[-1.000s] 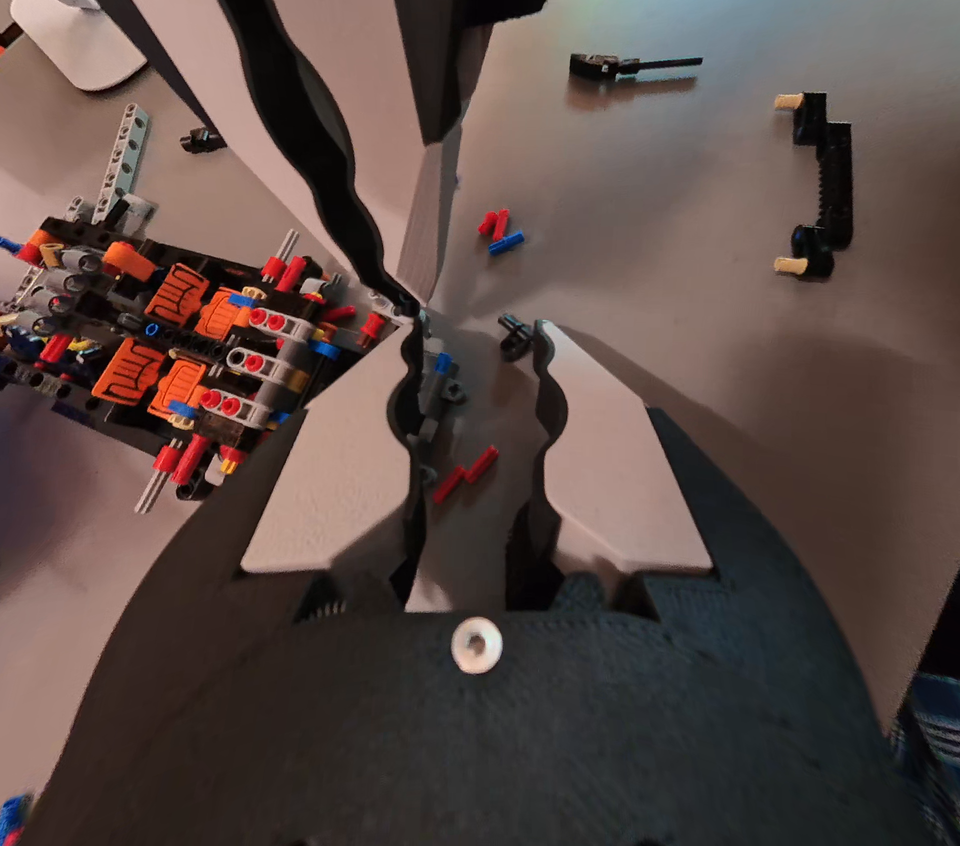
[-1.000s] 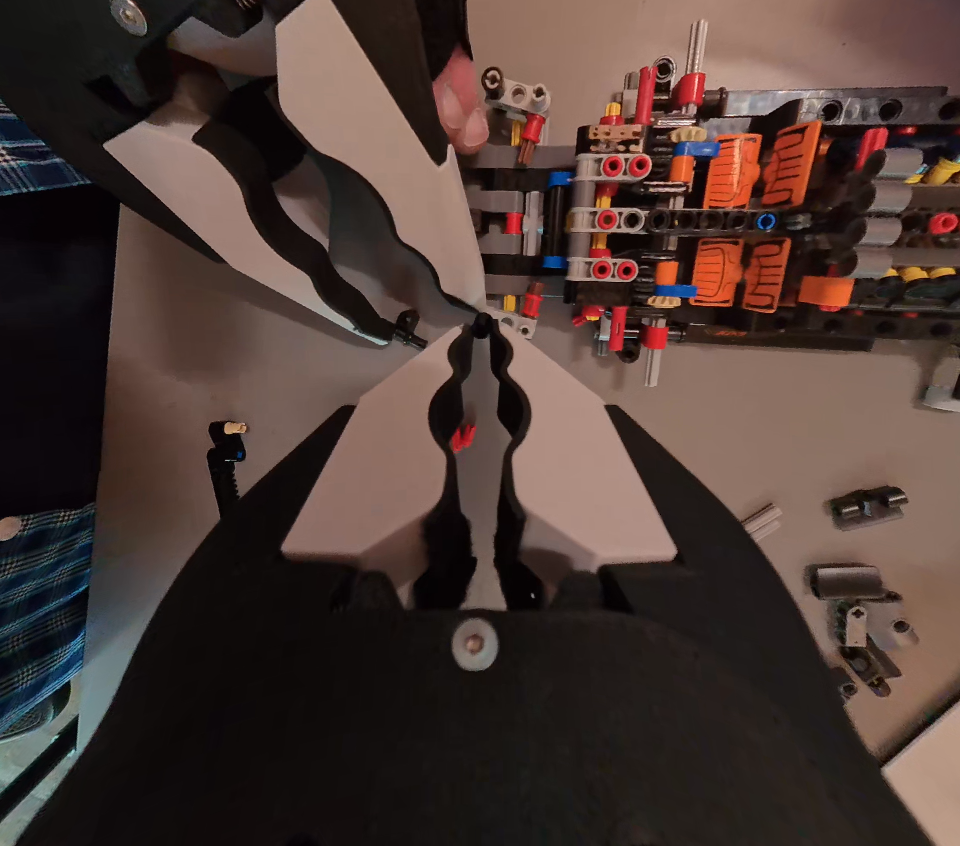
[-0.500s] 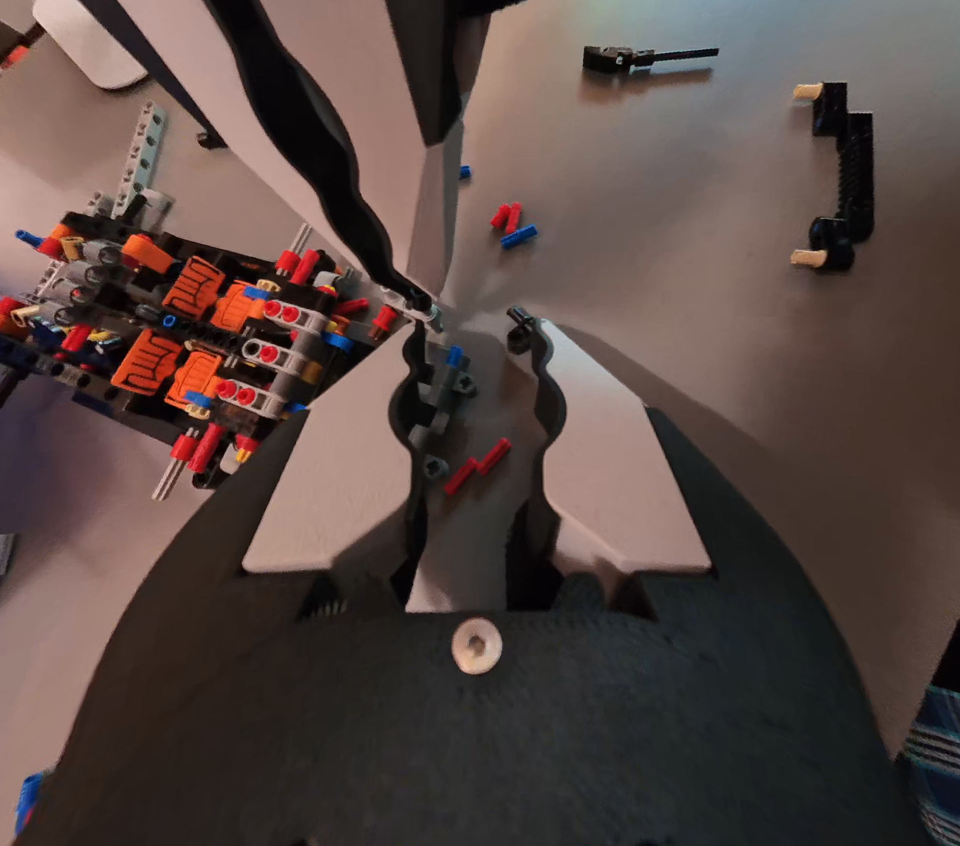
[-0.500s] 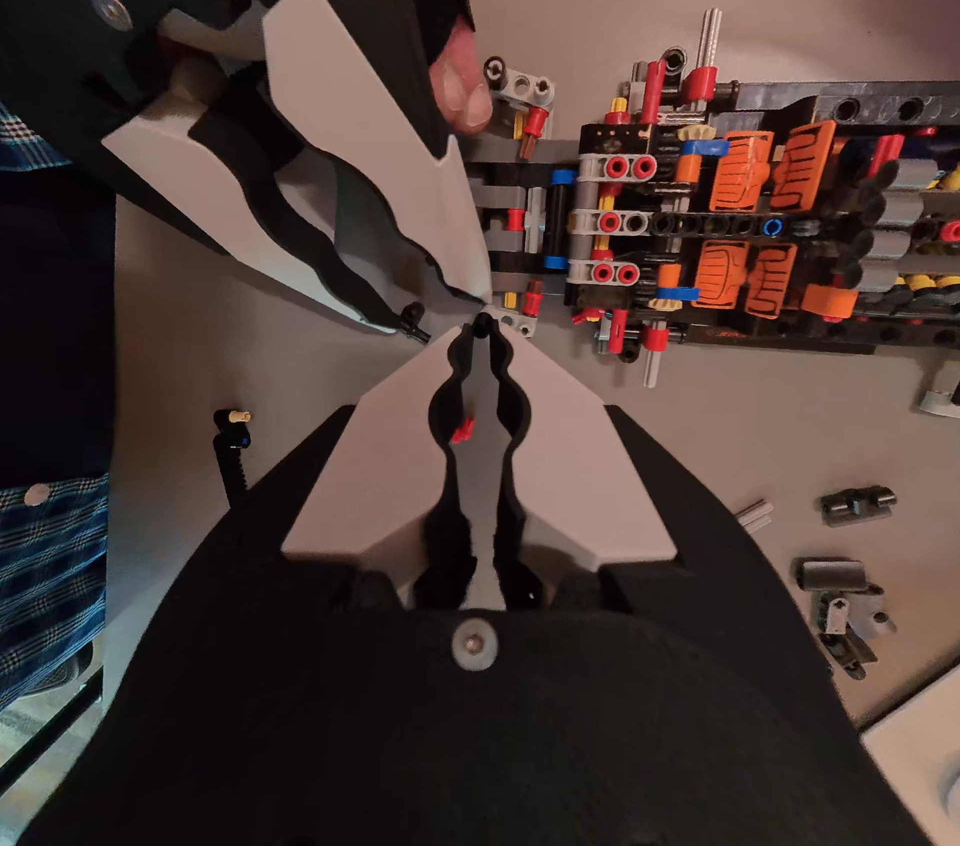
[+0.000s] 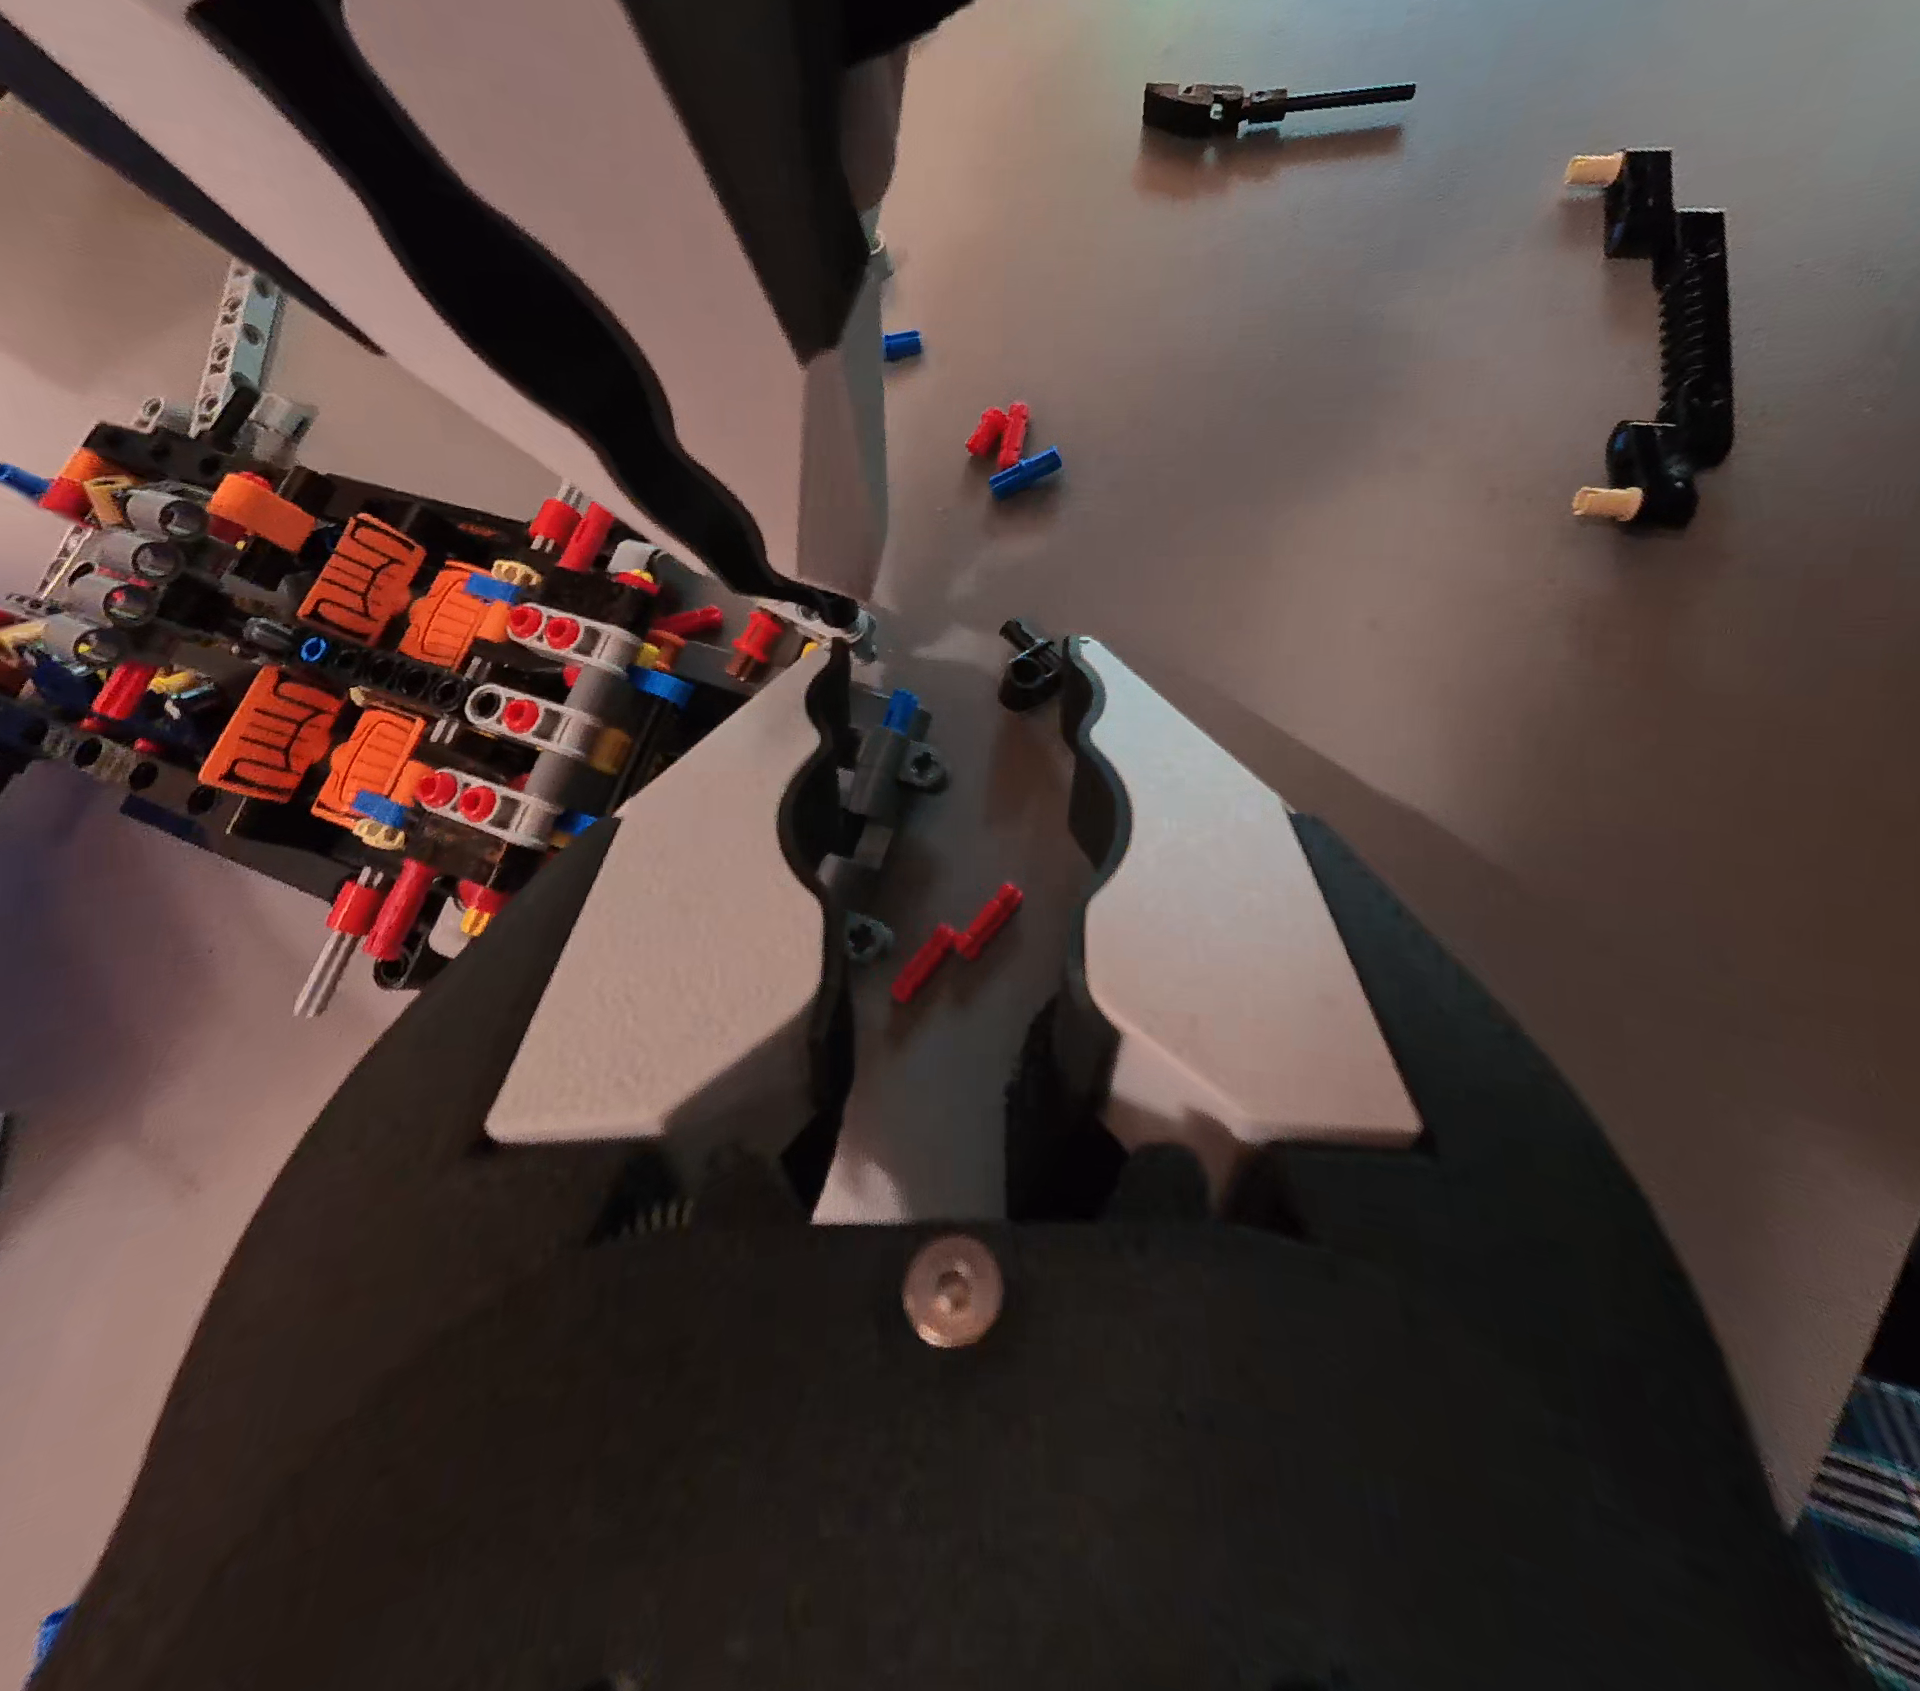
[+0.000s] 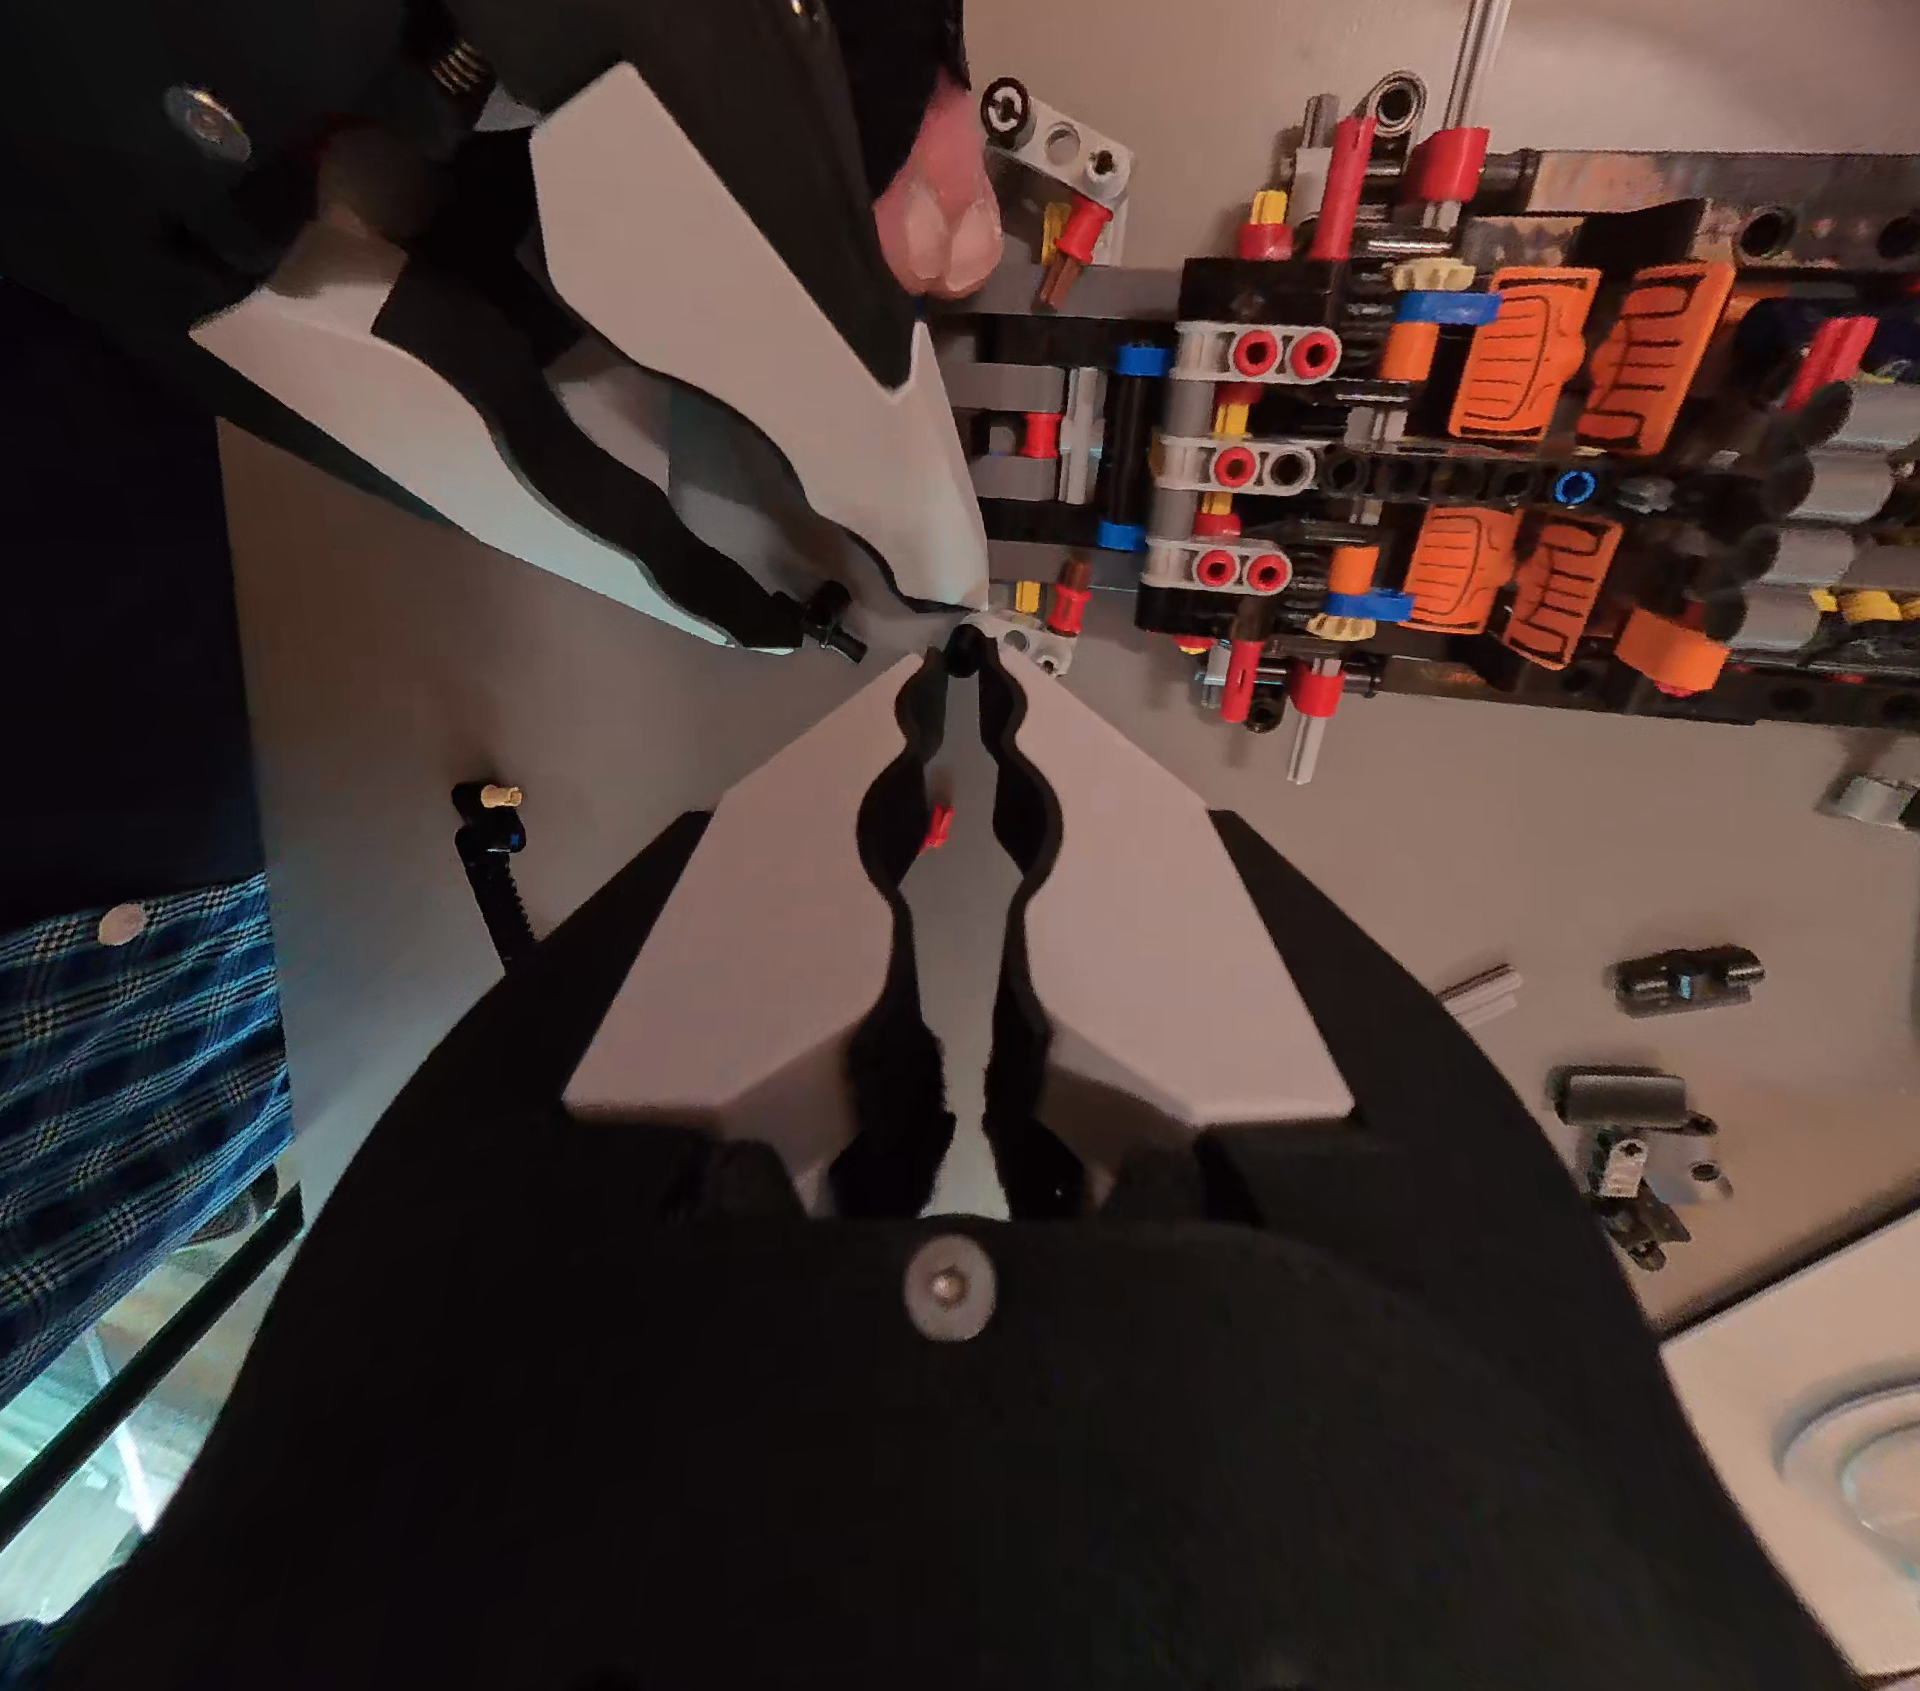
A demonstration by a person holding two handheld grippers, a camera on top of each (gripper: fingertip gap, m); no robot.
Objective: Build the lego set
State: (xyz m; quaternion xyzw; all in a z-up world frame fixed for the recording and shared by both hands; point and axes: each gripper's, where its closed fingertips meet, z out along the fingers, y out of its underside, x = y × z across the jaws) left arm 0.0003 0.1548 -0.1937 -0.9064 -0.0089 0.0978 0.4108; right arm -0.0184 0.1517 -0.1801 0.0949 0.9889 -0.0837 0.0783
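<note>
The Lego model (image 5: pixel 364 685), black and grey with orange panels and red pins, lies on the table; it also shows in the right wrist view (image 6: pixel 1455 478). My right gripper (image 6: pixel 961 654) is shut on a small black pin (image 6: pixel 963 642) and holds it against a light grey corner piece (image 6: pixel 1029 639) at the model's near end. It enters the left wrist view from above (image 5: pixel 831 602). My left gripper (image 5: pixel 951 654) is open astride the model's dark grey end (image 5: pixel 883 768). Another black pin (image 5: pixel 1029 675) touches its right fingertip; it shows in the right wrist view (image 6: pixel 831 618).
Loose red and blue pins (image 5: pixel 1008 446), two red pins (image 5: pixel 956 935), a black spring part with tan pins (image 5: pixel 1683 353) and a black axle part (image 5: pixel 1247 103) lie on the table. Dark grey parts (image 6: pixel 1631 1142) and a white tray (image 6: pixel 1818 1433) lie at the right. A thumb (image 6: pixel 940 228) rests by the model.
Both grippers stay at the model's end corner with only small shifts. The left stays open and the right stays shut on the pin.
</note>
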